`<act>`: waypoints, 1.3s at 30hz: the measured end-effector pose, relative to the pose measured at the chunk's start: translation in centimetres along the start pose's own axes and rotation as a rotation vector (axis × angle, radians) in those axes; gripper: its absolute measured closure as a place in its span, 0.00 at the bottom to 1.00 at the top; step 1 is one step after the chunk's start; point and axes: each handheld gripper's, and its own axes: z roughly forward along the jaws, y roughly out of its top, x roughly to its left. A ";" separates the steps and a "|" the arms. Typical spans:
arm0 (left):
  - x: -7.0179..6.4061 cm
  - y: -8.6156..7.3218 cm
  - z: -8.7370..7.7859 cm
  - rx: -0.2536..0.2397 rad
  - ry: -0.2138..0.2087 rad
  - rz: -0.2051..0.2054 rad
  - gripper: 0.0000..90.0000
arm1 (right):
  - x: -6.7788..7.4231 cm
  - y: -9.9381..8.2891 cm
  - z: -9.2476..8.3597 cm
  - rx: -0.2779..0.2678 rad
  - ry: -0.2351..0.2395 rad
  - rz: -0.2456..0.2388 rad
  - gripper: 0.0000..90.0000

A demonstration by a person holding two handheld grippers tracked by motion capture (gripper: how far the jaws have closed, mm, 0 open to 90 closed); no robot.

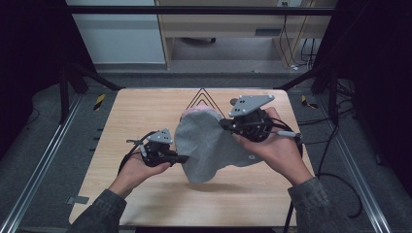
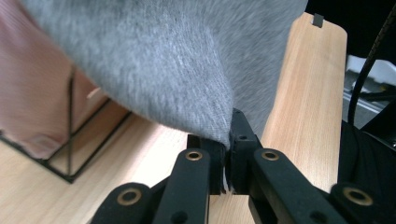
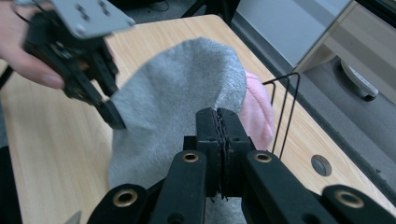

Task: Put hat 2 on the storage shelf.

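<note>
The soft grey knit cloth [image 1: 209,145] hangs above the wooden desk [image 1: 145,107] — long way up-down, point downward. Each hand-held gripper pinches an edge: left hand-held gripper [image 1: 183,158] low, right hand-held gripper [image 1: 224,123] higher. A pink cloth [image 1: 194,112] lies behind.

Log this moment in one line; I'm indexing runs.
left tool: shut on grey cloth | right tool: shut on grey cloth | cloth: lifted

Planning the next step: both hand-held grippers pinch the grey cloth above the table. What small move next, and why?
Probably draw the left hand-held gripper and right hand-held gripper slightly apart: both are shut on the grey cloth, which sags between them over a pink cloth.
</note>
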 end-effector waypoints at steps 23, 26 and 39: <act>3.4 12.2 -9.6 -0.020 0.190 0.070 0.97 | -6.3 1.2 -1.6 -0.197 -0.075 0.148 0.99; 4.1 13.6 -9.7 -0.035 0.207 0.064 0.97 | -7.5 1.8 -1.7 -0.214 -0.090 0.157 0.99; 7.7 17.5 -8.6 -0.118 0.360 0.078 0.97 | -12.7 3.9 0.3 -0.281 -0.182 0.202 0.99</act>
